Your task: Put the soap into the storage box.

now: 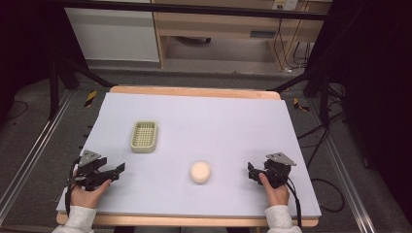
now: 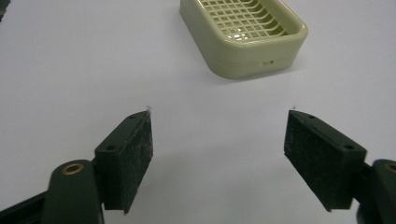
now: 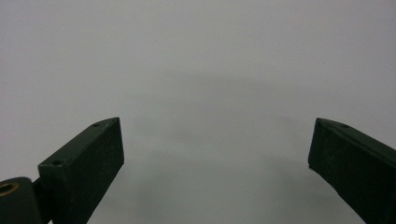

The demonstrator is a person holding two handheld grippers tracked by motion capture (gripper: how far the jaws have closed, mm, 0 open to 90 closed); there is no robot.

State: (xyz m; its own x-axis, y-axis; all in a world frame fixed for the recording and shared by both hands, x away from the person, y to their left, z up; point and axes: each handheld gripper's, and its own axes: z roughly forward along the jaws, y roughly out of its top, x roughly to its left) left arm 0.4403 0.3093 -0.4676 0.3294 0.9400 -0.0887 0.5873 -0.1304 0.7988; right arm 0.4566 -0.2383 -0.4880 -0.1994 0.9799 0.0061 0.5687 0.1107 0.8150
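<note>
A pale green soap dish [image 1: 144, 136] with a grid insert lies left of the middle of the white table sheet [image 1: 214, 121]. A round cream bar of soap [image 1: 200, 172] sits nearer the front, between my two hands. My left gripper [image 1: 118, 171] rests at the front left, open, with nothing between its jaws. In the left gripper view the soap dish [image 2: 245, 35] lies ahead of the left gripper [image 2: 218, 135], a little to the right. My right gripper [image 1: 250, 171] stands at the front right, open and empty, right of the soap. The right gripper [image 3: 215, 149] faces bare sheet.
The sheet covers a wooden table whose edge [image 1: 194, 91] shows at the back. Beyond it are the floor, dark frame legs [image 1: 54, 92], cables [image 1: 316, 141] and a wooden cabinet [image 1: 223, 29].
</note>
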